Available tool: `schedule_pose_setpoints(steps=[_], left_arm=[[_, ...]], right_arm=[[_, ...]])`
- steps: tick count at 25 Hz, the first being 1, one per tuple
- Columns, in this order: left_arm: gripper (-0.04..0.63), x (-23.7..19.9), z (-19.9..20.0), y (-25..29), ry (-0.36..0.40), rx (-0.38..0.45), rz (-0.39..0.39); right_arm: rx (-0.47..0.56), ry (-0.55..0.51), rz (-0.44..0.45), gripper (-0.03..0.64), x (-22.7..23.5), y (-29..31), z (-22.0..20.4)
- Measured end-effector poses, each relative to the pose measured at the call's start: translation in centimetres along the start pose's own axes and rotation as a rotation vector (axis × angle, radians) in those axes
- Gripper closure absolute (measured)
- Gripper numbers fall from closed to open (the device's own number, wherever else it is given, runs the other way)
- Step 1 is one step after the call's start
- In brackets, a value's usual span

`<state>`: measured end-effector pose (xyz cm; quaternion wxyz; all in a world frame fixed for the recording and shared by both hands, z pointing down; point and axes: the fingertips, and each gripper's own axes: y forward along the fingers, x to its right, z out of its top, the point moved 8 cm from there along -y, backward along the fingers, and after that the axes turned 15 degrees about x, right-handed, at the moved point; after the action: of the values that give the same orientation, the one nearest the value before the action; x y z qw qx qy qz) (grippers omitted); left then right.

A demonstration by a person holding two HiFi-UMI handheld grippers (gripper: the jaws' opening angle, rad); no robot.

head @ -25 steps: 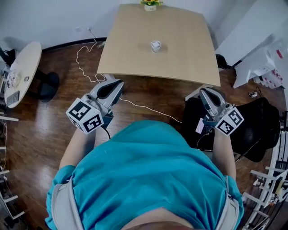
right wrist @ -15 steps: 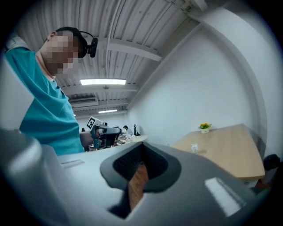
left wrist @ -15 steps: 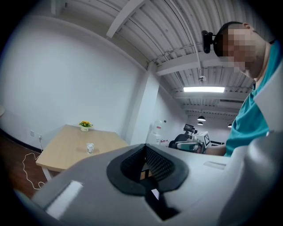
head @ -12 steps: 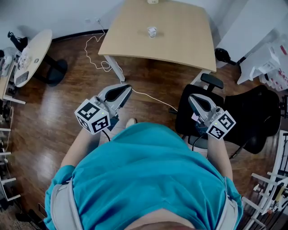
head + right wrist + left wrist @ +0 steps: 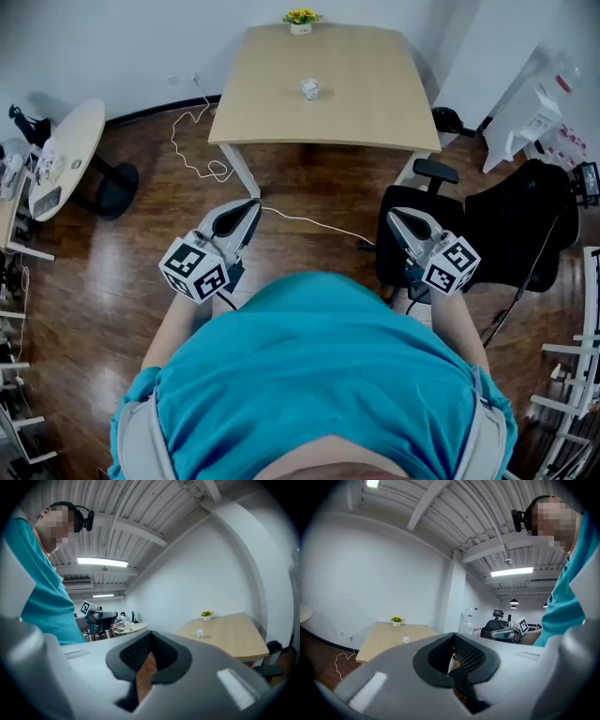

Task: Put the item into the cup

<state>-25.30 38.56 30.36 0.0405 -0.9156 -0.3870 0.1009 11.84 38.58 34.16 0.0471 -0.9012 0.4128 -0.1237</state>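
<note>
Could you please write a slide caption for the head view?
Left hand-held gripper and right hand-held gripper, shut, far from the cup.

Table (image 5: 366, 103) with cup (image 5: 309, 89), flowers (image 5: 300, 19)

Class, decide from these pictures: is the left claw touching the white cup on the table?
Apart. The head view shows the left claw over the floor, short of the table, while the white cup stands mid-table, far beyond it.

Head camera looks steeply down from above. Cameras on left claw (image 5: 251, 208) and right claw (image 5: 394, 217) face level, forward; all three share the distant counter (image 5: 356, 103).
</note>
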Motion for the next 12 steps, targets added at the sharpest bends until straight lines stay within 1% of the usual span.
schedule_pose_setpoints(steps=[5, 12], left_arm=[[0.592, -2.1, 0.1, -1.8, -0.015, 0.021, 0.016], [0.592, -1.8, 0.2, -0.8, -0.02, 0.029, 0.007]], right_arm=[[-0.038, -0.016, -0.003, 0.615, -1.3, 2.6, -0.9], [-0.03, -0.017, 0.027, 0.615, -0.4, 4.0, 0.1]])
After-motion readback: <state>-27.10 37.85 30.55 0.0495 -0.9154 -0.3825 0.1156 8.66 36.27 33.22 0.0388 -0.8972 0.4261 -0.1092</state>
